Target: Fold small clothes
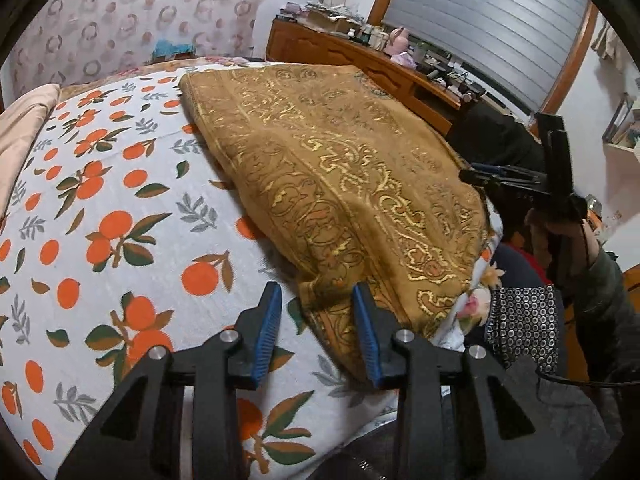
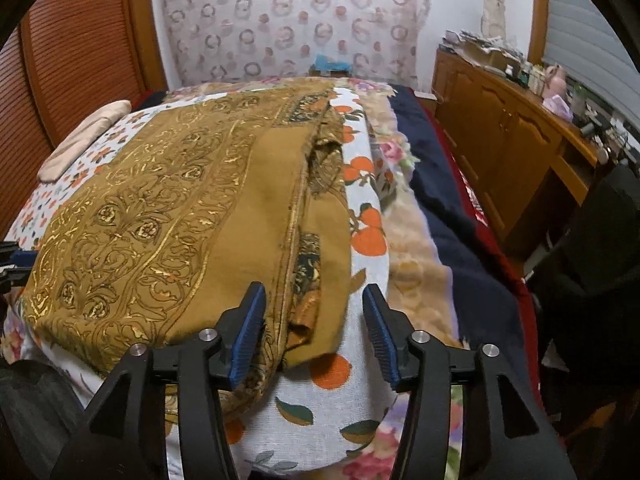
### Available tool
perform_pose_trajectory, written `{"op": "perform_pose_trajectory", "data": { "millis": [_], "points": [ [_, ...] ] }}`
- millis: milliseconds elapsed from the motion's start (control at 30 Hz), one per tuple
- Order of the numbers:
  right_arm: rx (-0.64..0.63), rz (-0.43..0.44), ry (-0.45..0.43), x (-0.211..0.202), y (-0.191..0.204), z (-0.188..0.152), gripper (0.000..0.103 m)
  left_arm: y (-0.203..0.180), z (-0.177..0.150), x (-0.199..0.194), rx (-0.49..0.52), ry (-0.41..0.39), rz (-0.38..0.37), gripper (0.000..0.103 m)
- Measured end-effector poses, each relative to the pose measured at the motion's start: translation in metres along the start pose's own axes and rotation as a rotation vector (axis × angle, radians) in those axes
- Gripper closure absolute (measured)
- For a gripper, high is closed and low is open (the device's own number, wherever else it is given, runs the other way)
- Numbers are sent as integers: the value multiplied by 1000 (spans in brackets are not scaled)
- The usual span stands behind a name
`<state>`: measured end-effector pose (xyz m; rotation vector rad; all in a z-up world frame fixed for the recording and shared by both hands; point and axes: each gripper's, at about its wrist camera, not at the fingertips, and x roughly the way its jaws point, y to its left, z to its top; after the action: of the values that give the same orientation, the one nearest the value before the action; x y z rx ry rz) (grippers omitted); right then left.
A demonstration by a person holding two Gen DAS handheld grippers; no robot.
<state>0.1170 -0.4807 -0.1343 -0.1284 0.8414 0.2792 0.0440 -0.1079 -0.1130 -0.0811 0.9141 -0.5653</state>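
A mustard-brown cloth with a gold scroll pattern (image 1: 340, 184) lies folded on a bed sheet printed with oranges (image 1: 100, 220). My left gripper (image 1: 316, 300) is open and empty, its blue pads just above the cloth's near corner. In the right wrist view the same cloth (image 2: 172, 216) lies folded, with loose layers along its right edge. My right gripper (image 2: 314, 300) is open and empty, its jaws over the cloth's near right corner. The right gripper also shows in the left wrist view (image 1: 472, 176), held in a hand past the cloth's far side.
A beige pillow (image 2: 84, 140) lies at the bed's head. A floral blanket (image 2: 416, 264) and a dark blue cover (image 2: 472, 216) hang off the bed's right side. A wooden cabinet (image 2: 500, 140) cluttered with small items stands along the wall. A patterned curtain (image 2: 296, 20) hangs behind.
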Motion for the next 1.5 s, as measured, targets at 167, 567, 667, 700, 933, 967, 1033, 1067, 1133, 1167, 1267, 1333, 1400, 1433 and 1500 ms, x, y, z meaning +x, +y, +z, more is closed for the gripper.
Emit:
{"op": "perform_pose_trajectory", "data": {
  "millis": [167,567,667,700,933,967,1033,1067,1133,1167,1267,1333,1400,1433,1500],
  "points": [
    [35,53,24,2,-1,-4,50,-1,1,4,5,11,-19,67],
    [-28,123,23,-6,22,-16,86,-9,2,7,32,43,-84,86],
    [-14,151,-3,-12,20,-13,97,-10,5,0,37,8,-87,101],
    [-3,165,-14,-15,18,-11,98,-9,7,-4,32,-9,-97,101],
    [36,245,-150,-48,8,19,100,-3,41,-39,2,-149,-121,101],
    [31,245,-165,-51,9,25,100,-4,48,-43,2,-170,-119,101],
    [15,247,-201,-54,12,41,100,-3,59,-47,8,-201,-109,101],
    [12,247,-214,-55,13,47,100,-1,64,-49,12,-213,-103,101],
    [10,254,-246,-51,13,67,100,5,79,-49,4,-236,-96,101],
    [8,252,-254,-49,13,73,100,8,85,-47,-1,-244,-93,101],
    [2,244,-277,-36,13,101,100,22,108,-43,-23,-271,-72,101],
    [-1,235,-282,-25,10,116,100,35,123,-37,-44,-283,-54,101],
    [-4,226,-281,-16,8,126,100,44,134,-30,-60,-287,-32,101],
    [-5,218,-278,-9,7,132,100,51,140,-26,-70,-287,-22,101],
    [-4,211,-268,2,5,139,100,59,146,-18,-81,-281,-3,101]
  ]
}}
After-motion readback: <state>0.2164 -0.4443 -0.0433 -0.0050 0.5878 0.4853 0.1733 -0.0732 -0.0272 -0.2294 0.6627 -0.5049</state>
